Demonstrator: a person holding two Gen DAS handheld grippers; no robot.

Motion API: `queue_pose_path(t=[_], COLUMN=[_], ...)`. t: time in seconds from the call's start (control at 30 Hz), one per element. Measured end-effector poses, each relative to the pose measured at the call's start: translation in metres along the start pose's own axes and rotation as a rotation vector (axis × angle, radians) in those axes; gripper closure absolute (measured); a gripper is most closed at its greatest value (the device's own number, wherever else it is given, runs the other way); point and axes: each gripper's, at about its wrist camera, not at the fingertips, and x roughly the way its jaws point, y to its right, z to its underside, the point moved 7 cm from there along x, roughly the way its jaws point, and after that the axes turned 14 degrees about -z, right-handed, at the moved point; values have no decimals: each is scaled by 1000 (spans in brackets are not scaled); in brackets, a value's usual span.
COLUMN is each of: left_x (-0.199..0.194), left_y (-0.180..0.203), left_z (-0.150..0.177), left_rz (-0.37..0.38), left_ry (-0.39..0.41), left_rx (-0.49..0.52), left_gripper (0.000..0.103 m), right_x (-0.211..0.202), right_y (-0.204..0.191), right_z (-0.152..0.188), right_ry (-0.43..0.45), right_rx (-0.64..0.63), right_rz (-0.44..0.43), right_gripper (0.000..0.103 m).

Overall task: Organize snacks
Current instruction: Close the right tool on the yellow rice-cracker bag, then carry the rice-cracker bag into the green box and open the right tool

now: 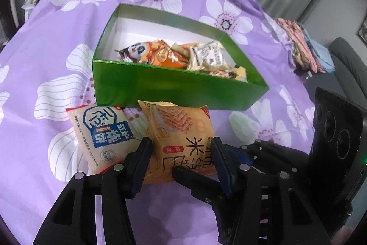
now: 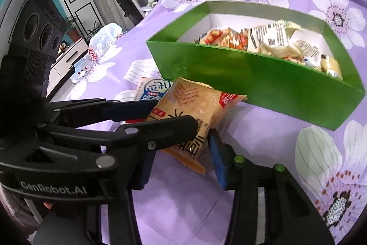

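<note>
**A:** Which step is this?

**B:** Picking up. The orange rice-cracker packet (image 1: pixel 181 141) lies on the purple flowered cloth (image 1: pixel 45 75), in front of the green box's near wall. The left gripper (image 1: pixel 181 148) has it between its two fingers, which are pressed against the packet's side edges and pinch it. The right gripper (image 2: pixel 181 148) is on the same packet (image 2: pixel 195 107) from the other side: its near end sits between the two blue pads and the right pad looks to be on it, though the left gripper's black arm crosses in front of the other pad.

**A:** So both hold one bag?

**B:** It looks so. As I judge it, the next move calls for a lift clear of the box's near wall, forward of the fingertips, and then a release inside.

**A:** Anything else loose?

**B:** A blue-and-white biscuit packet (image 1: pixel 103 130) lies just left of the left gripper's left finger, touching the orange one.

**A:** And the box?

**B:** The green box (image 1: pixel 174 86) is open, beyond the fingertips. It already holds a panda-print packet (image 1: pixel 135 52), an orange packet (image 1: pixel 167 56) and several pale wrapped snacks (image 1: pixel 206 56), piled toward its right half; the left half shows bare white floor.
</note>
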Motion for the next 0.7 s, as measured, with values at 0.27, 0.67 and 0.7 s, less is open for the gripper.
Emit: queue_pose_path(t=[0.27,0.67,0.7], left_x=[-31,-44,-43], left_y=[13,30,31], left_z=[-14,-48,-53], left_rz=[-1,-4,-5], left_ry=[73,149,154], left_rx=[28,69,72], left_gripper=[50,50,50], right_x=[-28,-57,-57], right_y=[-16,-17,-16], right_z=[-14,-42,-45], right_ry=[66,147,152], right_rx=[-35,-71,-73], right_rz=[13,36,39], right_gripper=[57,57,57])
